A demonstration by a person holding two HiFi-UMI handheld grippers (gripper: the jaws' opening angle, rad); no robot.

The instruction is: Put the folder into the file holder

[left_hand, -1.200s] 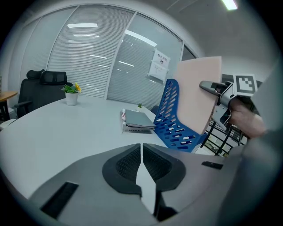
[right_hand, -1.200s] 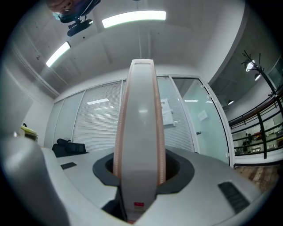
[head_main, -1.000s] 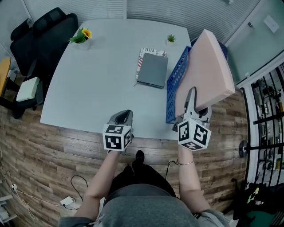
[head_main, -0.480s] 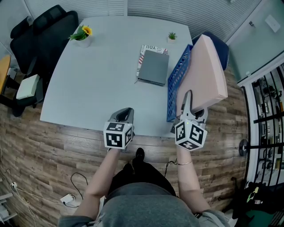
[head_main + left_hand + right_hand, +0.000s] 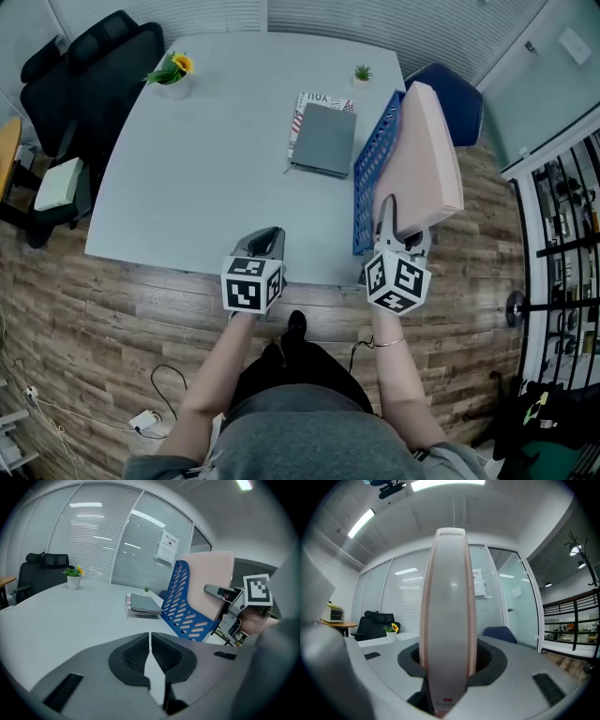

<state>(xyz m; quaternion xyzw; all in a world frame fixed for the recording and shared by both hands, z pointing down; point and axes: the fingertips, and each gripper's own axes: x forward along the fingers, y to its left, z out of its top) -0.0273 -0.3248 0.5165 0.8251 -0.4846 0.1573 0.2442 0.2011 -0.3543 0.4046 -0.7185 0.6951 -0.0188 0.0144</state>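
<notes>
A thick pink folder stands on edge, tilted, over the right side of the blue perforated file holder at the table's right edge. My right gripper grips the folder's near lower edge. In the right gripper view the folder's spine fills the gap between the pads, and the jaws are opening slightly around it. My left gripper hovers at the table's front edge, shut and empty, its pads nearly touching. The left gripper view shows the file holder with the folder behind it.
A grey notebook lies on a magazine left of the holder. A potted sunflower and a small green plant stand at the table's far side. A black chair is far left, a blue chair far right.
The folder has swung more upright and shifted left toward the file holder. The right gripper moved slightly left with it. The left gripper stayed in place.
</notes>
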